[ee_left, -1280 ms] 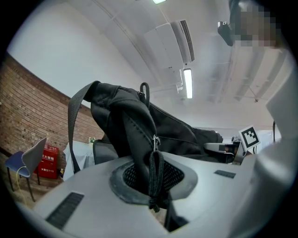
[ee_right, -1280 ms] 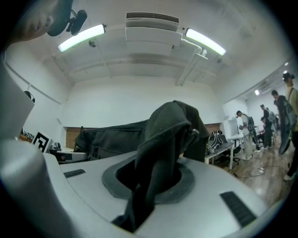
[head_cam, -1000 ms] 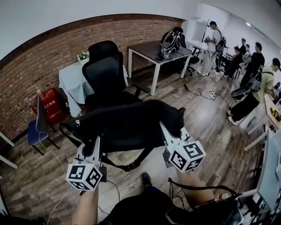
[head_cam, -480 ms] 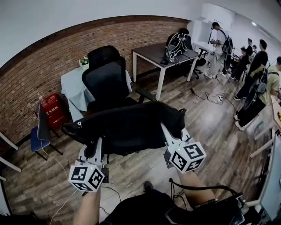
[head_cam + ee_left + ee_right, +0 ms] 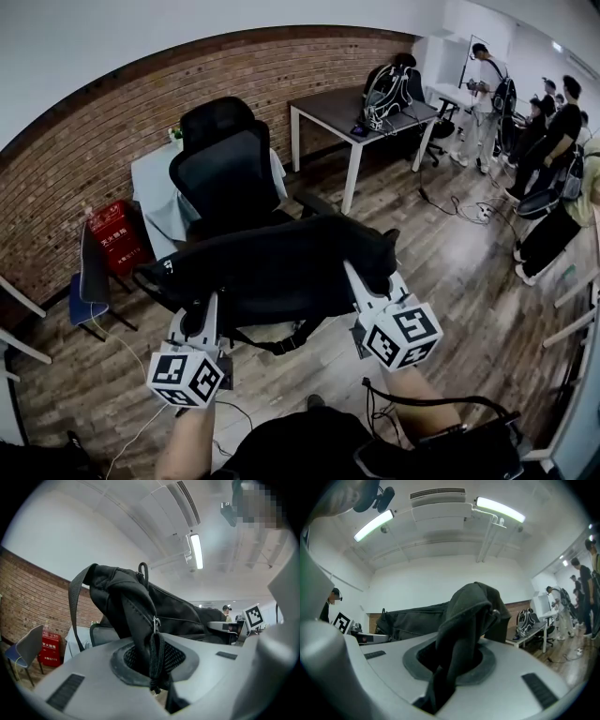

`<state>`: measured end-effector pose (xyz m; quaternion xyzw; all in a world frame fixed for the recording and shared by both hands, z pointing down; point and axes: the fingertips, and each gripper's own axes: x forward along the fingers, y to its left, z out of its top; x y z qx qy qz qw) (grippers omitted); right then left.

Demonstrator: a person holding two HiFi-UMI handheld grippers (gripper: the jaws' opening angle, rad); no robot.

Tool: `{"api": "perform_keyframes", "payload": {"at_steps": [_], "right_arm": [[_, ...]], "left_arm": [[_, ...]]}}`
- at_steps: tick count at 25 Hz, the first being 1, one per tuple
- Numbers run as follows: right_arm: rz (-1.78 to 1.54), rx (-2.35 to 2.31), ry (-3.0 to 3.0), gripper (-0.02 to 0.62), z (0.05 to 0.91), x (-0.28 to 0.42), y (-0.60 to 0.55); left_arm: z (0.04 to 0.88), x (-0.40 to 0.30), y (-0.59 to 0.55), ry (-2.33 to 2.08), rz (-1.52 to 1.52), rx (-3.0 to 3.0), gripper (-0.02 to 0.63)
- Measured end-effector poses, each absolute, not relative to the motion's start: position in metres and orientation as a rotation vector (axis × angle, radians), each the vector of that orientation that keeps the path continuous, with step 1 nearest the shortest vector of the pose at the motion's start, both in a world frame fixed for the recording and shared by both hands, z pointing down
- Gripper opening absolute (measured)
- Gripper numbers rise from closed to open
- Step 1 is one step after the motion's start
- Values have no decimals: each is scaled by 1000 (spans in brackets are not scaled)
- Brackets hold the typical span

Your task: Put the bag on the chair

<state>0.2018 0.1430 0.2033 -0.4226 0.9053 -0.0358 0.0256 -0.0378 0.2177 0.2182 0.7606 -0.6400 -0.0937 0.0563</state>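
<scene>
While the left gripper (image 5: 199,322) and right gripper (image 5: 361,278) pinch 2 ends of the crosswise black fabric bag (image 5: 281,267), the black office chair (image 5: 225,164) stands directly beyond.

Brick wall (image 5: 112,141): ran along the room's far side.
Dark desk (image 5: 328,105): stood against its right end.
Backpack (image 5: 389,94): sat on that desk.
Cloth-covered table (image 5: 155,183): stood against the wall, mid-length.
Red box (image 5: 117,236): stood at the wall's foot, leftward.

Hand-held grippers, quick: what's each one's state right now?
Left hand-held gripper: closed, holding one end of the black bag.
Right hand-held gripper: closed, holding its other end.
</scene>
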Motion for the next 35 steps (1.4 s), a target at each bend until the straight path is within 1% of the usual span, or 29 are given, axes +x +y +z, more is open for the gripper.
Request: {"api": "perform_keyframes", "payload": {"at_steps": [17, 23, 35], "right_arm": [[-136, -1166, 2839, 64, 213, 220, 42], [-157, -1166, 2853, 64, 215, 210, 12], [-128, -1205, 2884, 64, 223, 172, -60]], "left_arm": [[223, -11, 140, -2044, -243, 2236, 43], [226, -20, 112, -2045, -248, 2222, 43], [246, -61, 33, -1984, -299, 2209, 43]]}}
